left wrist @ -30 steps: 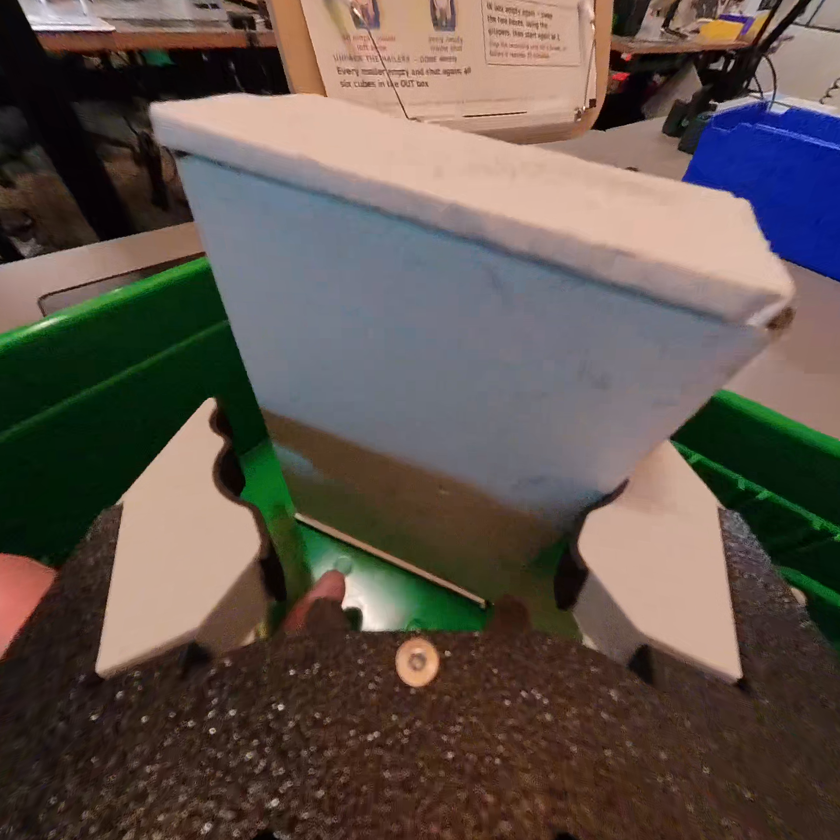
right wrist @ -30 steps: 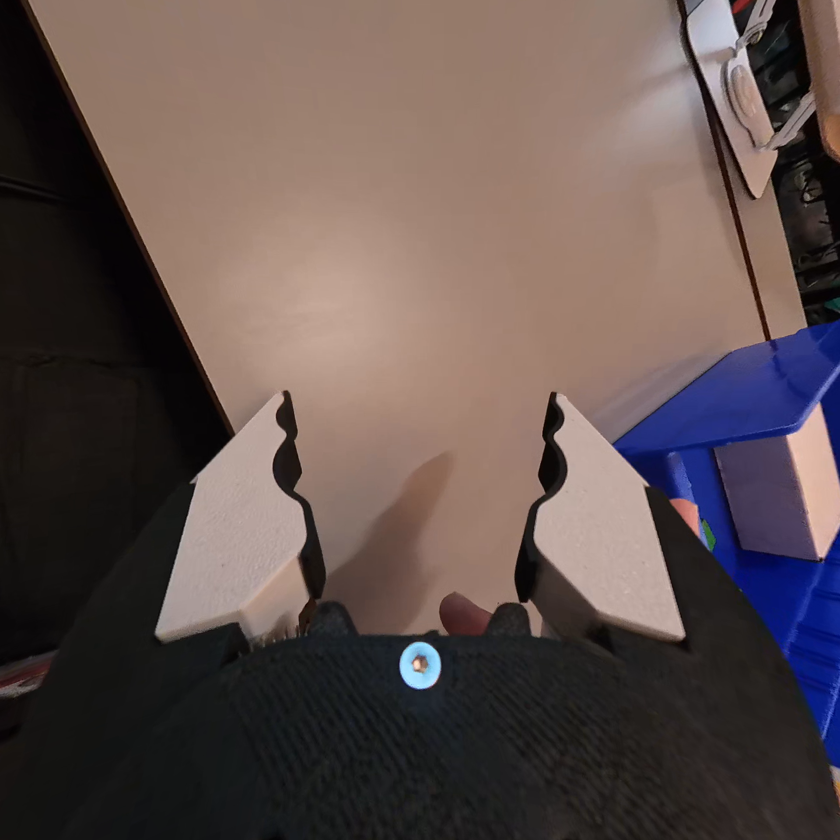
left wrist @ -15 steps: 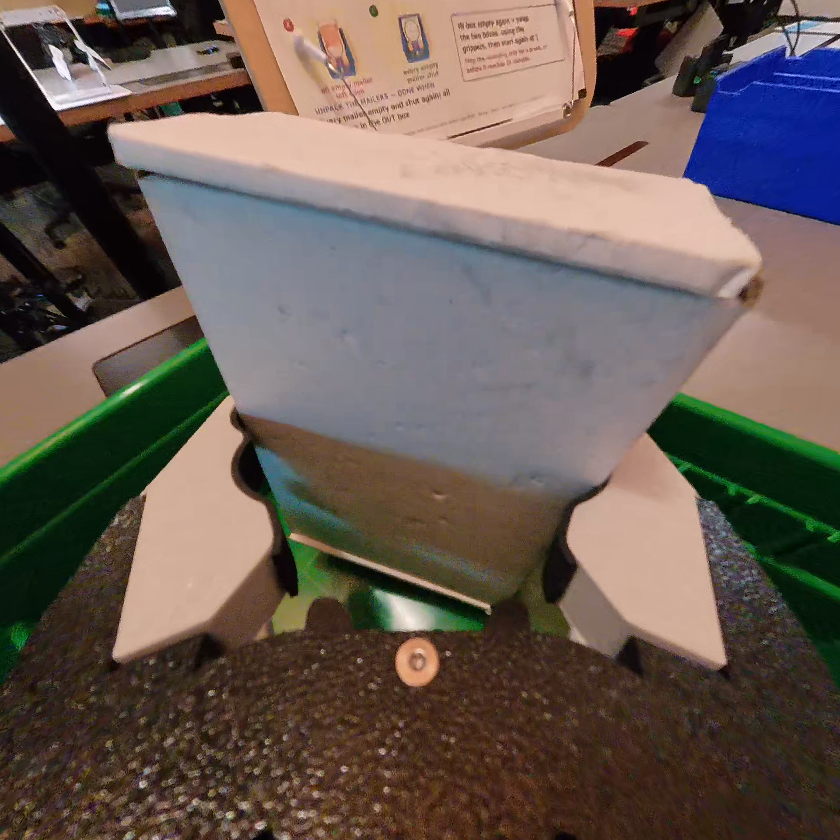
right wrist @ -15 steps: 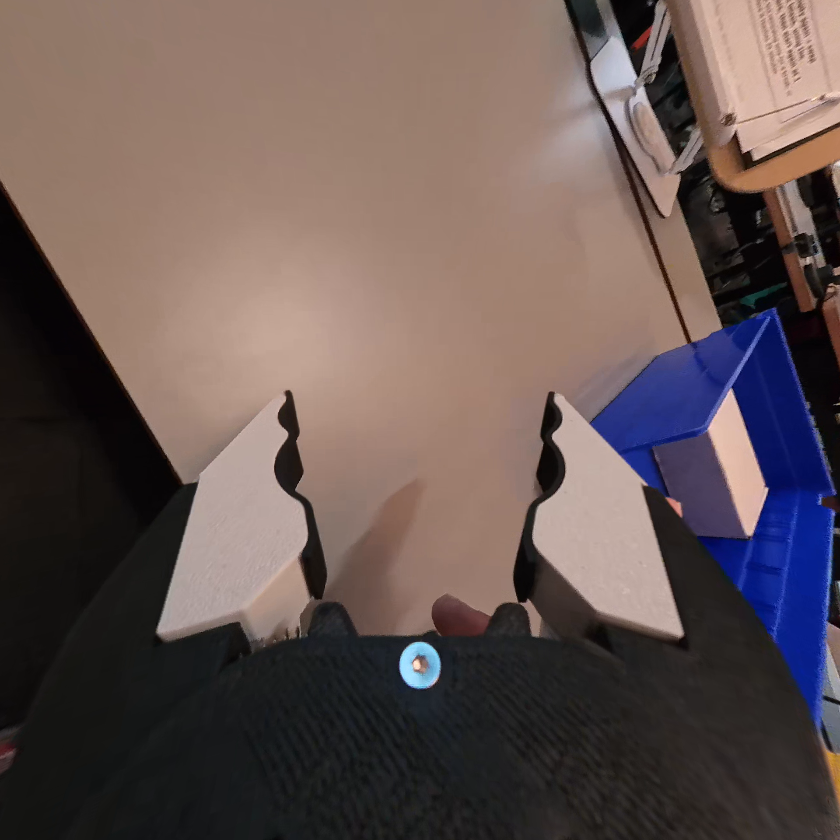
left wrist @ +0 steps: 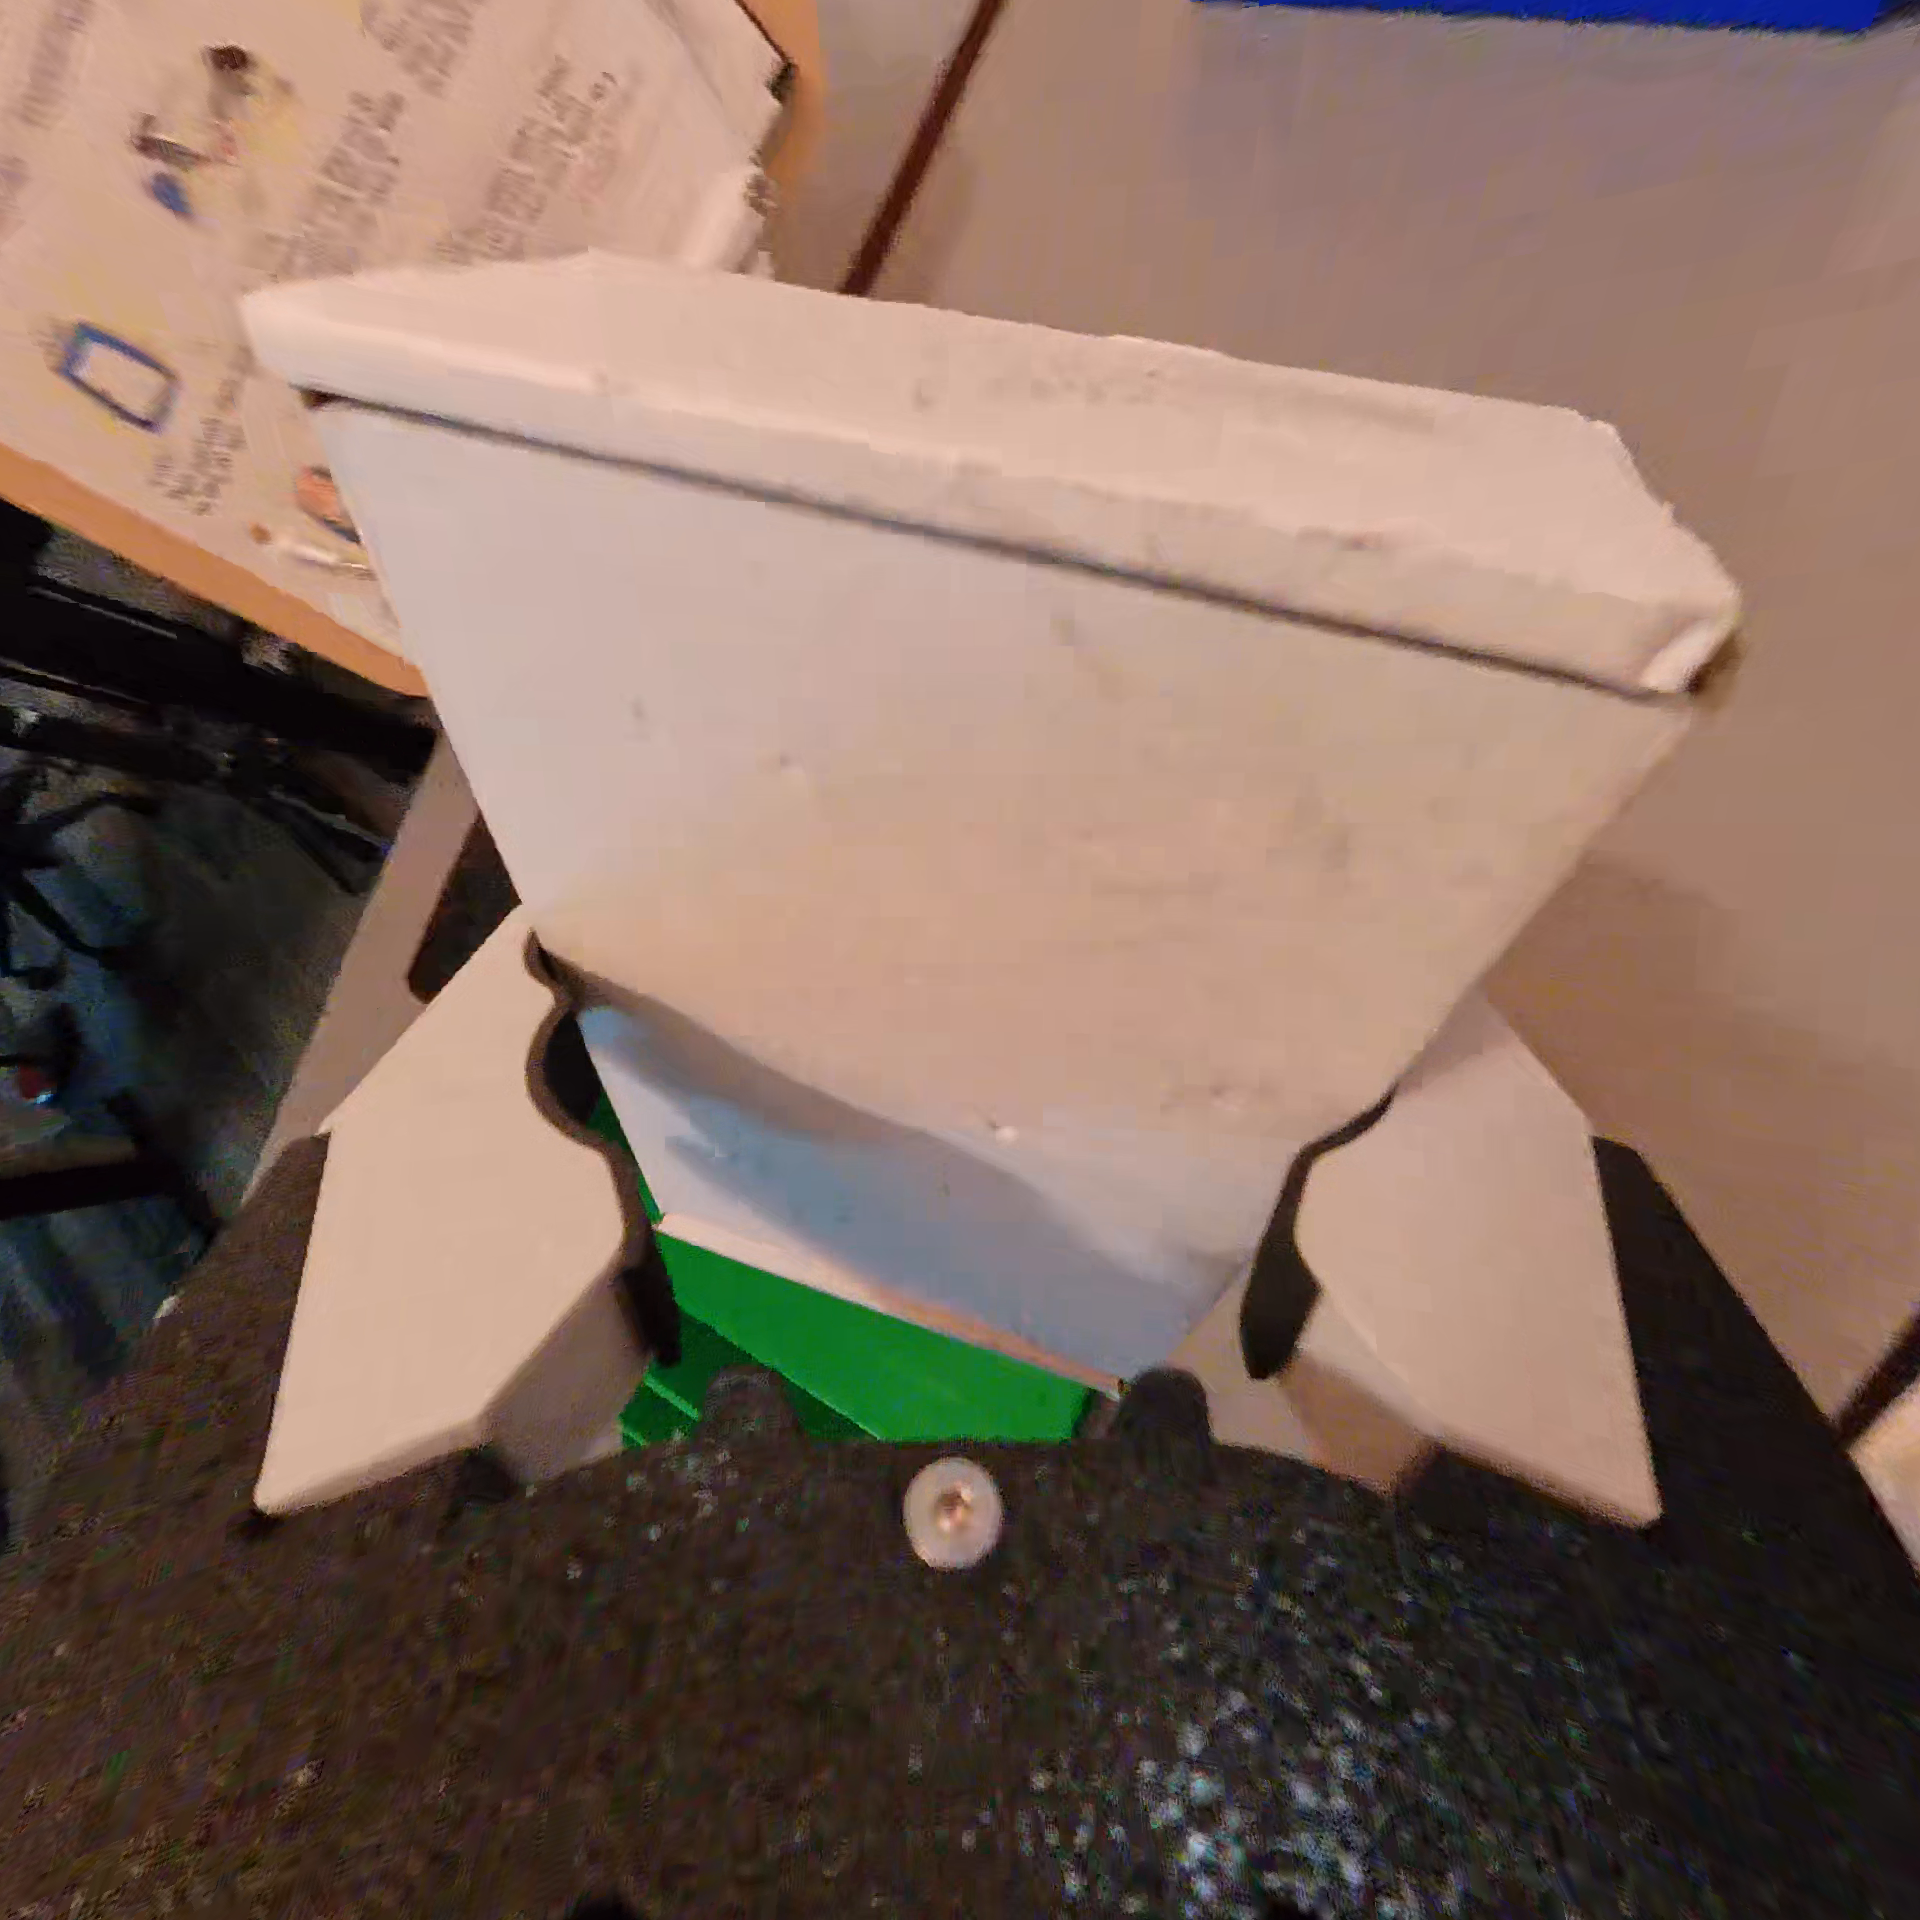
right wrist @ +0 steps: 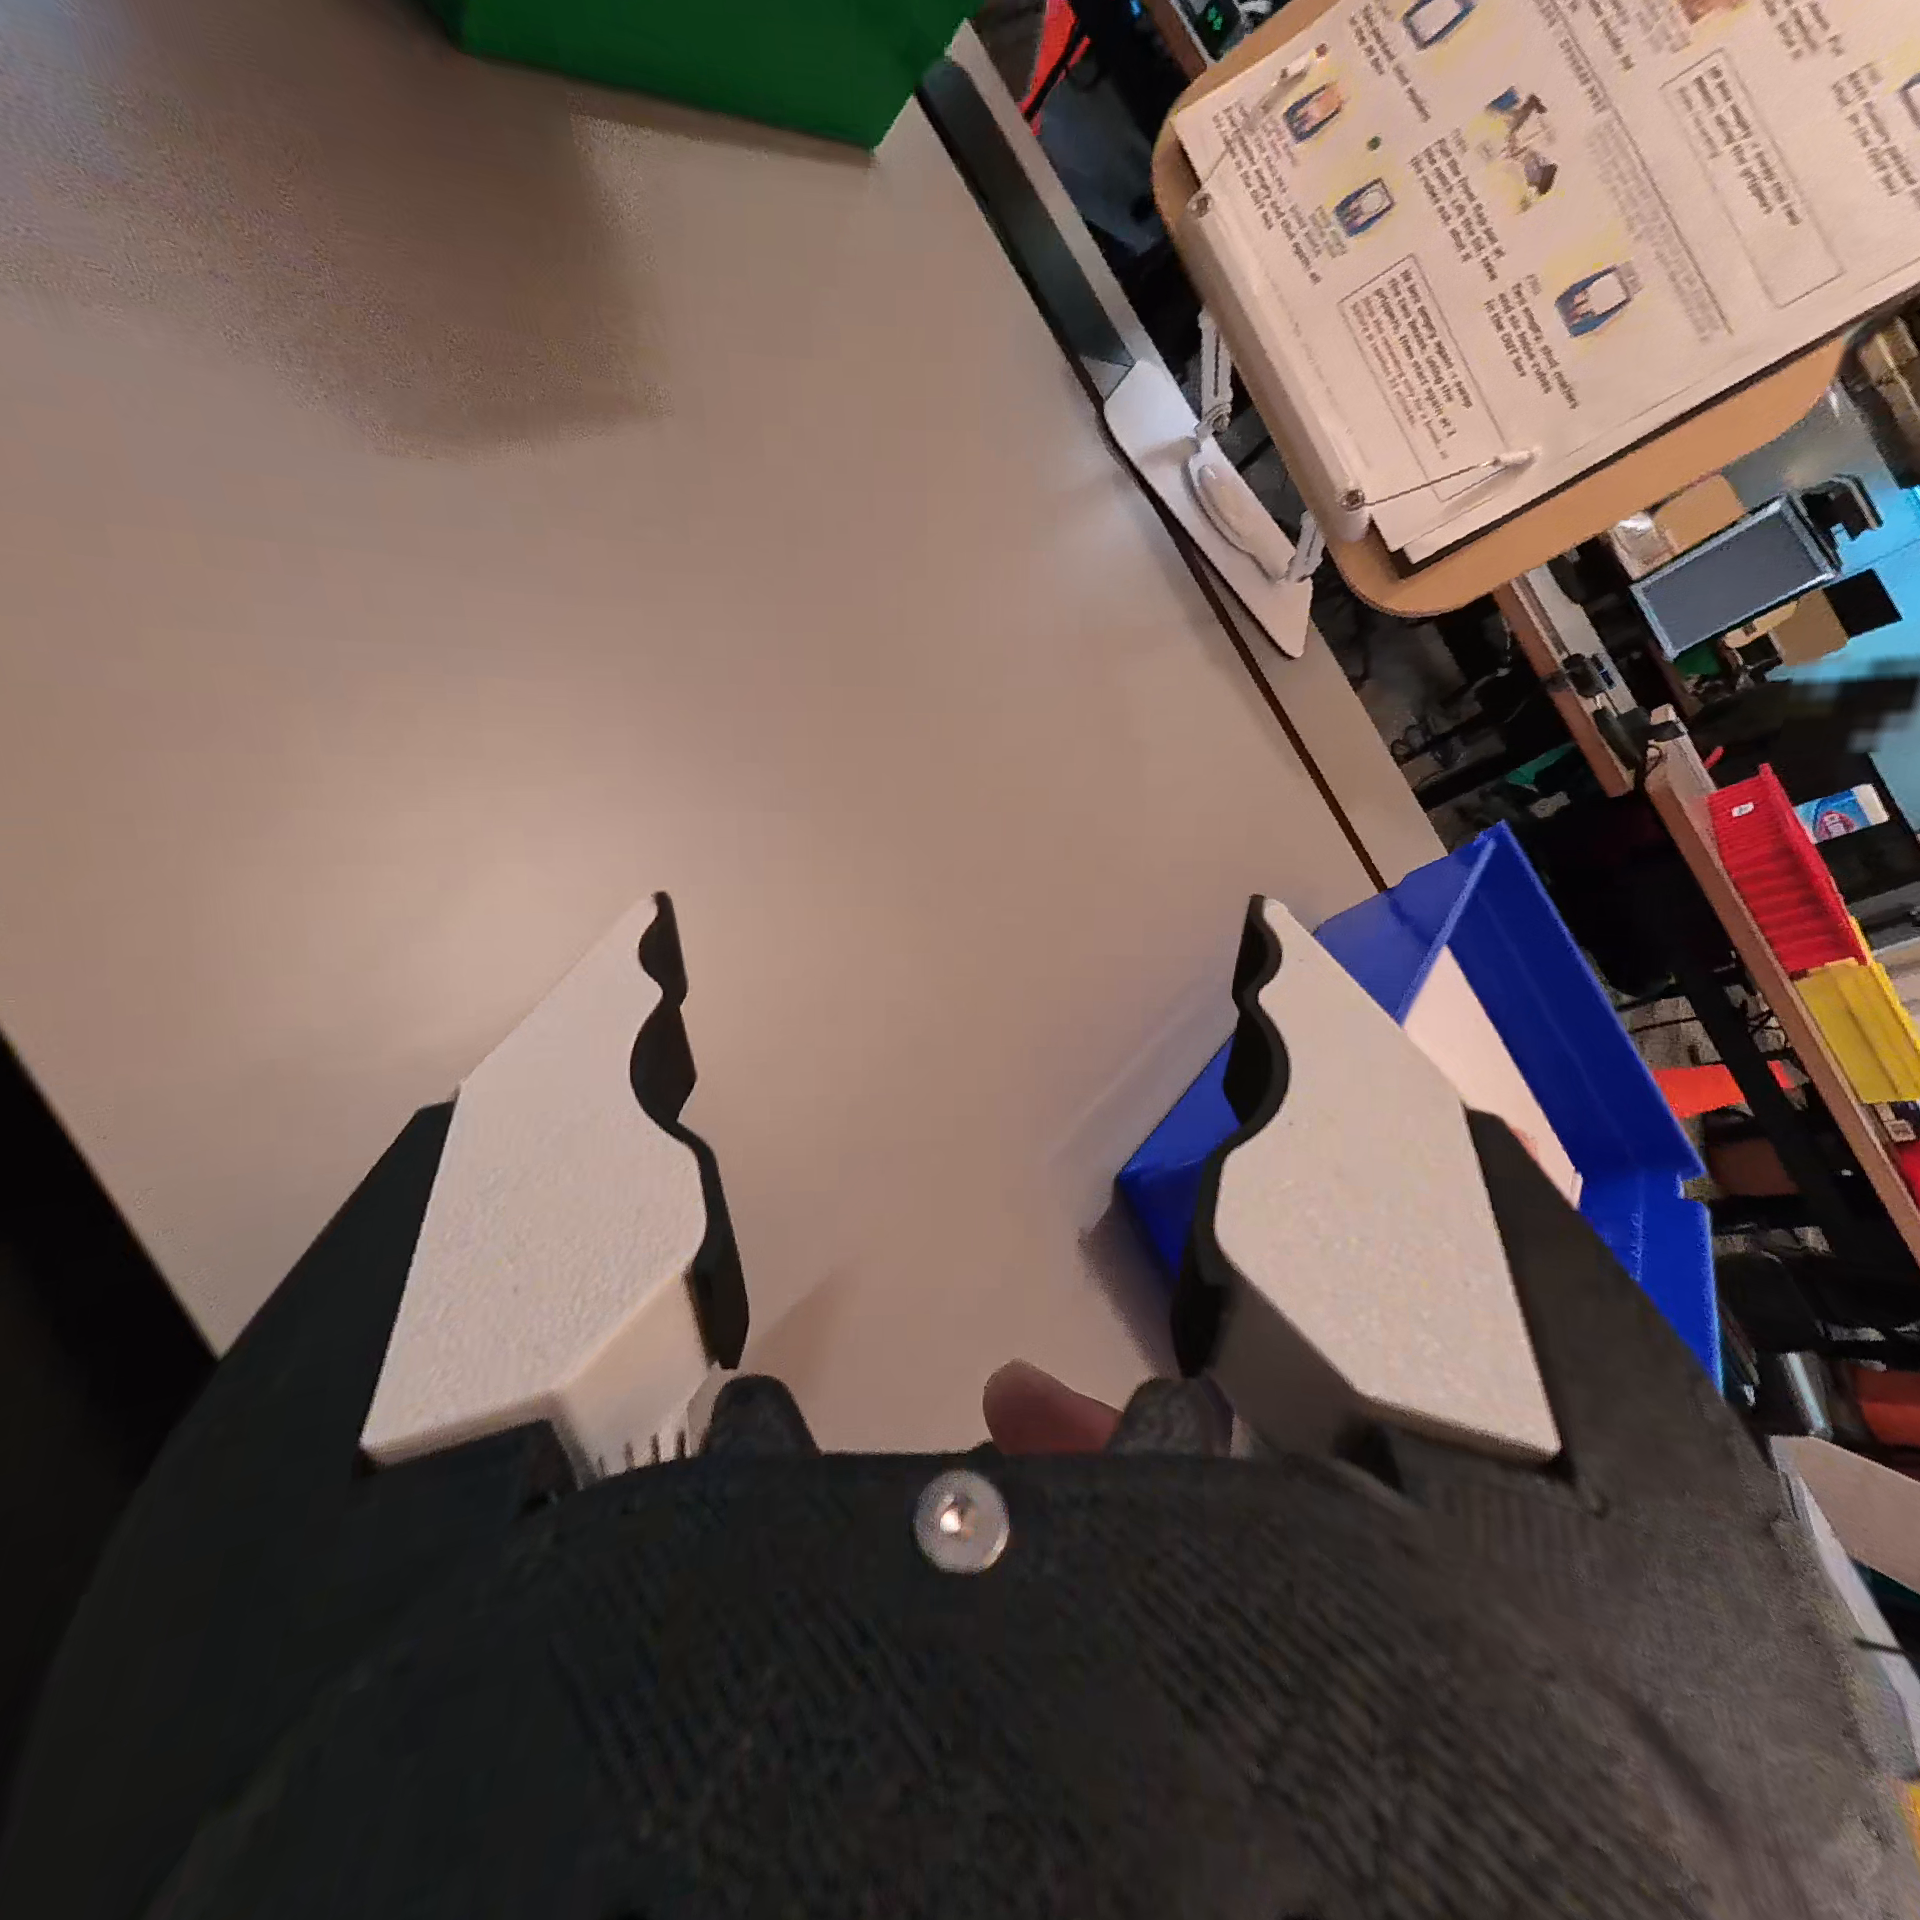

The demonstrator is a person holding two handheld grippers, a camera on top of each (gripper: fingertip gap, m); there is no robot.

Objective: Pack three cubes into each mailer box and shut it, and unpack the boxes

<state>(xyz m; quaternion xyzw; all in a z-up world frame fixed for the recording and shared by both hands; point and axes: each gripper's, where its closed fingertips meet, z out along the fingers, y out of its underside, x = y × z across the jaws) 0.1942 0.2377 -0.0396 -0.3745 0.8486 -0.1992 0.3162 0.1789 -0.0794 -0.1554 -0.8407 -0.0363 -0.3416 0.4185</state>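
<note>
Left gripper point(left wrist: 935, 1049) clamped on a white mailer point(left wrist: 997, 748) (lid shut) held between its 2 jaws, green bin point(left wrist: 862, 1351) below, right gripper point(right wrist: 961, 1029) jaws apart, empty, above table point(right wrist: 727, 675), blue bin point(right wrist: 1538, 1049) just right of them

Closed white mailer box point(left wrist: 997, 748), held aloft

I am seeing the mailer box point(left wrist: 997, 790) hiding most of the green bin point(left wrist: 862, 1351) beneath it; behind the box, the instruction sheet point(left wrist: 312, 208) is blurring and running off the frame's edge.
</note>
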